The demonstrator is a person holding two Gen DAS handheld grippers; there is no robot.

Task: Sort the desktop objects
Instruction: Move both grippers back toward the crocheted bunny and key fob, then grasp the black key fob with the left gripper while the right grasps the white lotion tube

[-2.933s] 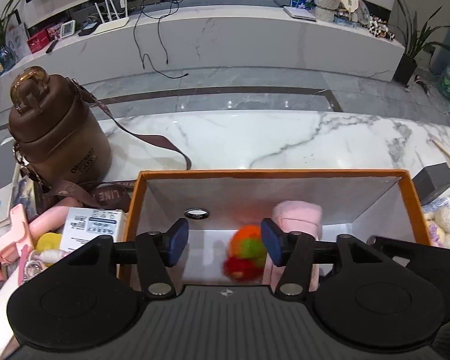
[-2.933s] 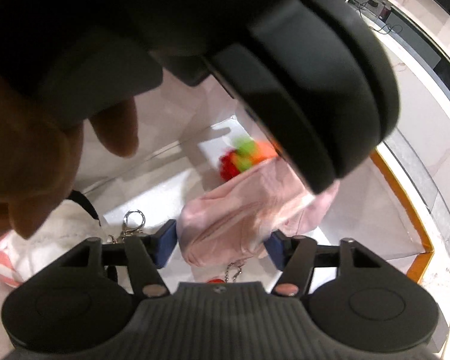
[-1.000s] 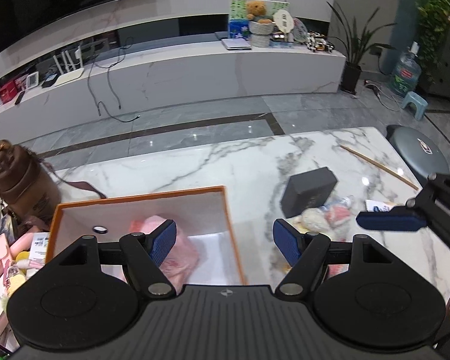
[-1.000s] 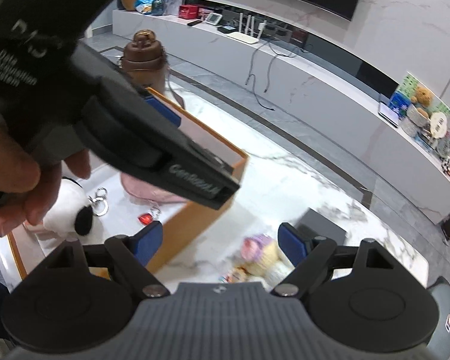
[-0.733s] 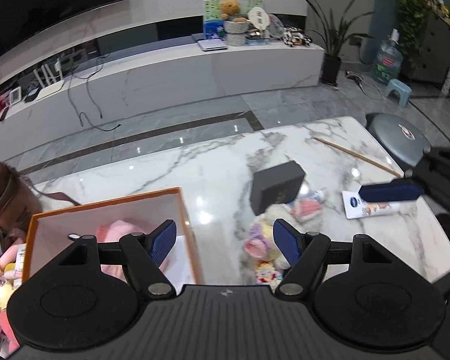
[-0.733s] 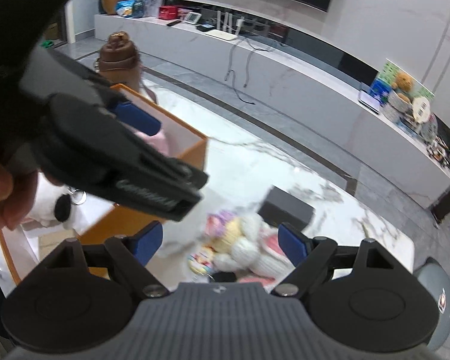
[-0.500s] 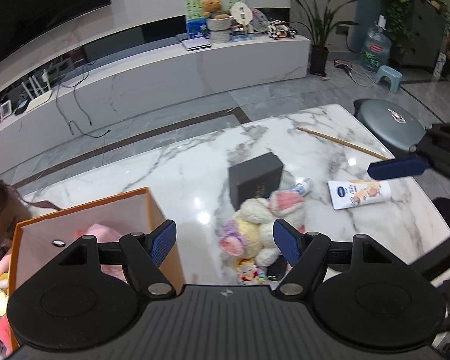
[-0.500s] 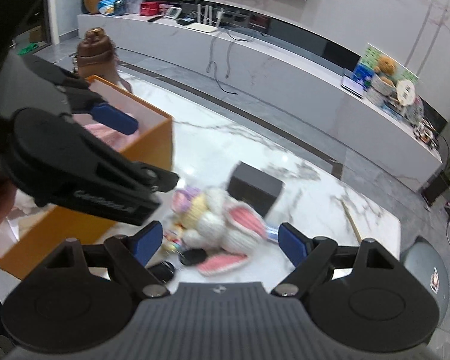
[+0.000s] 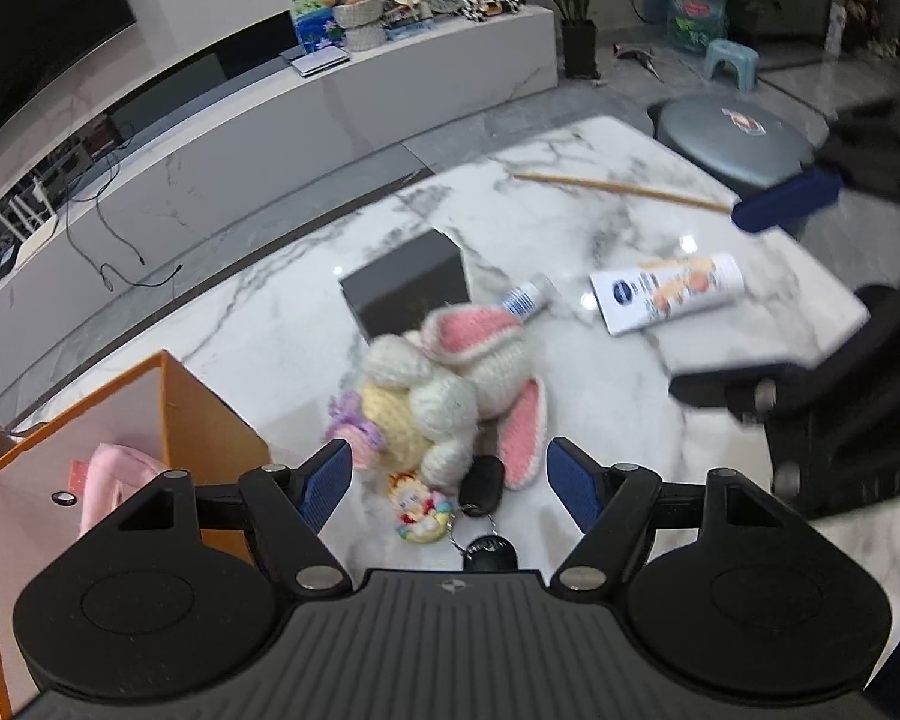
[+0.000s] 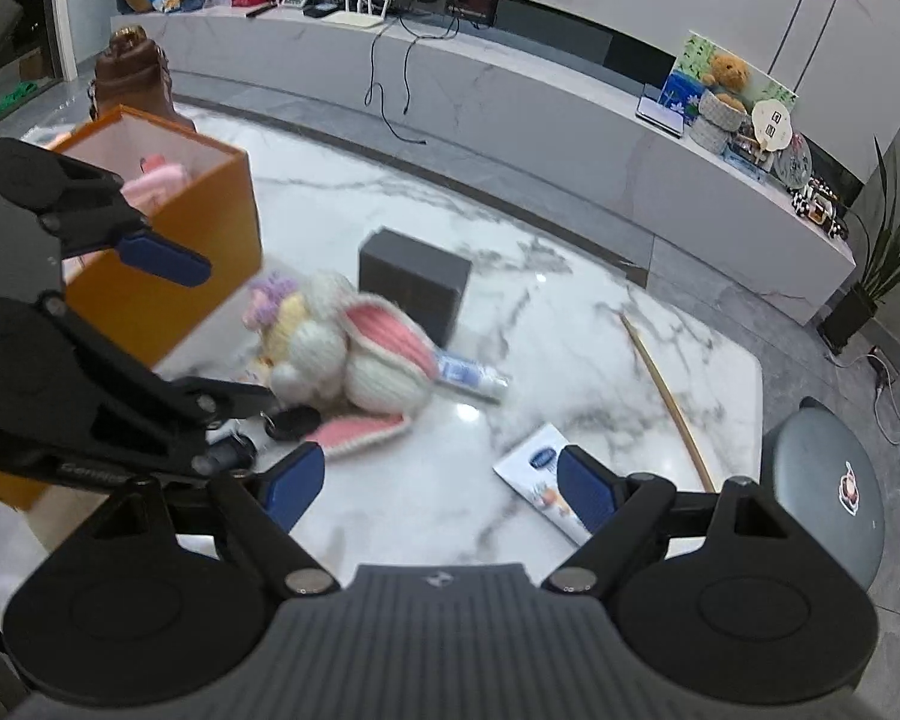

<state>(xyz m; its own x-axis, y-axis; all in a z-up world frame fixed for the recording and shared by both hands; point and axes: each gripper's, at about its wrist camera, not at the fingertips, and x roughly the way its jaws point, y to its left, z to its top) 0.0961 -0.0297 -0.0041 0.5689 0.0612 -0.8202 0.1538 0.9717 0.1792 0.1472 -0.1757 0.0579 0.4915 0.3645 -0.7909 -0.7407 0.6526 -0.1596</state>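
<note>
A knitted white rabbit with pink ears [image 9: 456, 378] [image 10: 354, 354] lies on the marble table [image 9: 258, 324] beside the orange box [image 9: 210, 414] [image 10: 168, 252]. My left gripper [image 9: 449, 483] hangs open just above the rabbit and a black key fob [image 9: 481, 485]. My right gripper [image 10: 441, 489] is open over bare marble, between the rabbit and a white cream tube [image 10: 540, 468] [image 9: 669, 294]. A dark grey box [image 9: 408, 288] [image 10: 414, 282] stands behind the rabbit, with a small blue-and-white tube [image 9: 525, 297] [image 10: 471, 375] beside it. A pink pouch [image 9: 114, 480] lies inside the orange box.
A wooden stick [image 9: 618, 186] [image 10: 666, 396] lies near the table's far edge. A round grey stool [image 10: 822, 492] stands past the right end. A brown bag [image 10: 132, 72] sits behind the orange box. A cartoon charm [image 9: 420, 510] lies by the key fob.
Both grippers have swung right, away from the orange box, and come down over the rabbit and tubes. Both stay open with nothing in them.
</note>
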